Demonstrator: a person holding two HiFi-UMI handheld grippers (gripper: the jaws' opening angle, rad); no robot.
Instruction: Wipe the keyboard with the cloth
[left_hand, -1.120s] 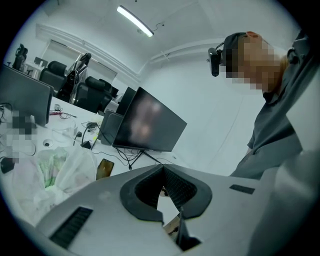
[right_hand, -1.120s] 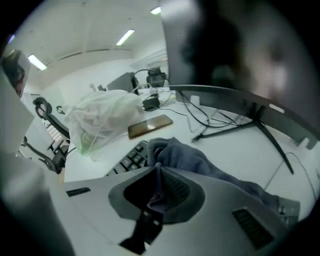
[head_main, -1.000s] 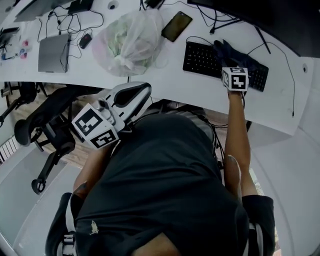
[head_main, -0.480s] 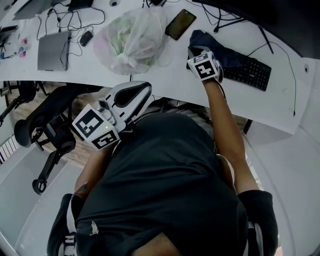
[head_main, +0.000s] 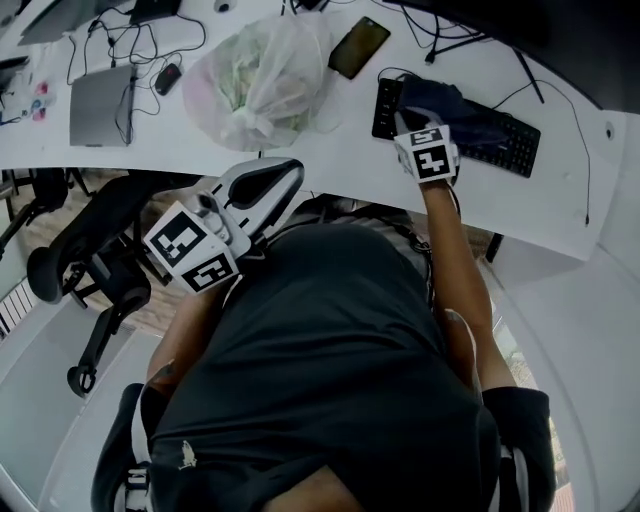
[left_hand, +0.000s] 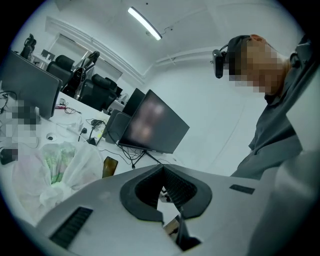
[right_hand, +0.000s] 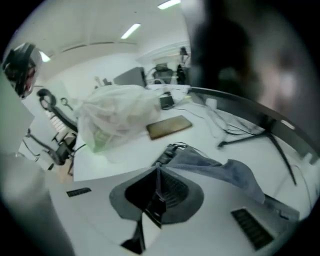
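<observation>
**Cloth** (head_main: 460, 108): dark blue, crumpled, draped across the left half of the keyboard (head_main: 510, 148). One corner is gathered at the tips of the right gripper (right_hand: 158, 170). From there the fabric trails over the keys toward the keyboard's right end.

**Keyboard:** black, lying slantwise on the white curved desk (head_main: 340, 150), with its cable looping away behind it. Its right half and its far left edge are uncovered.

**Right gripper:** pitched steeply down over the keyboard's left end, at the near edge. The jaws are pinched together on the cloth corner, and the marker cube sits just off the keyboard's near edge.

**Phone** (head_main: 358, 48): dark, flat on the desk, just beyond the keyboard's left end.

**Plastic bag** (head_main: 265, 85): translucent white and knotted, with pale green contents. It sits left of the keyboard, past the phone.

**Grey flat device** (head_main: 100, 103): farther left of the keyboard than the bag, with dark cables around it.

**Monitor** (left_hand: 155, 127): dark screen on a stand, behind the keyboard.

**Left gripper** (head_main: 270, 185): held off the desk, below its edge and well left of the keyboard. The jaw tips meet with nothing between them.

**Office chair** (head_main: 90, 260): black, on the floor, farthest from the keyboard on the left.
</observation>
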